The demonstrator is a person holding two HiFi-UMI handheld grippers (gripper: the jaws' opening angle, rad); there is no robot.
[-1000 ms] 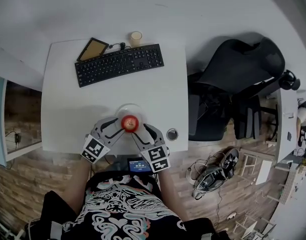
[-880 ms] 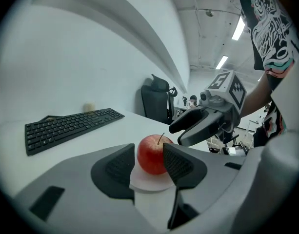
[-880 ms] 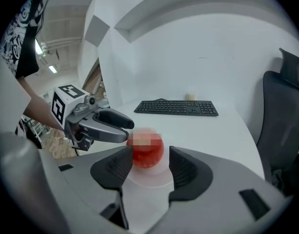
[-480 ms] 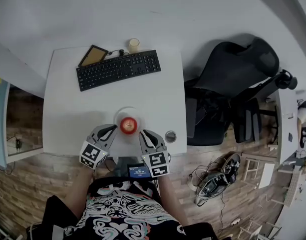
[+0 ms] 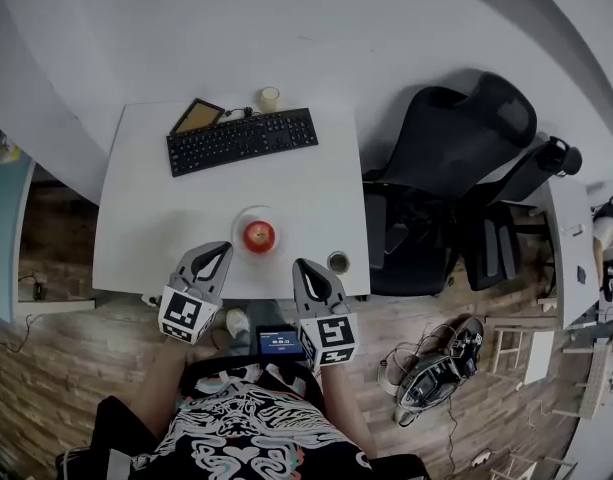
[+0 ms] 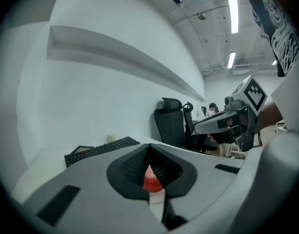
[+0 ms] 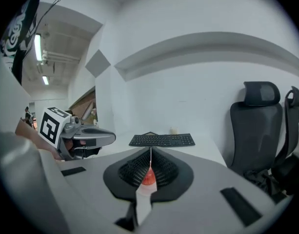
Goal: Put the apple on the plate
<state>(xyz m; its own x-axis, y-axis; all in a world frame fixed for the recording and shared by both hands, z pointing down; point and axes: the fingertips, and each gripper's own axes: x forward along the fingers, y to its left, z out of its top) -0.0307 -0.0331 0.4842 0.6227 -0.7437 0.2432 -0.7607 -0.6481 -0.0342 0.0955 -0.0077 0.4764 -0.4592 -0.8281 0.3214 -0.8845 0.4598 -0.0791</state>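
The pale round plate [image 5: 240, 218] sits toward the near edge of the table, and the apple [image 5: 259, 235] rests on it. The apple is red and glossy, with a paler patch on top.

The white rectangular table [image 5: 146, 208] stands against a plain white wall [image 5: 316, 38], over a wood-plank floor [image 5: 46, 368]. A black office chair [image 5: 456, 168] is just beside the table's right edge.

At the far side of the table lie a black keyboard [image 5: 242, 140], a flat dark-framed panel [image 5: 196, 117] with a brown face, and a small pale cup [image 5: 270, 99]. A small dark round container [image 5: 338, 262] stands near the front right corner. Tangled cables [image 5: 431, 353] lie on the floor.

The left gripper [image 5: 224, 247] and the right gripper [image 5: 300, 265] hover over the table's near edge, one on each side of the plate and clear of it. On each, the jaws are pressed together with nothing gripped. The apple shows only beyond them, and nothing stands between it and the jaw tips.
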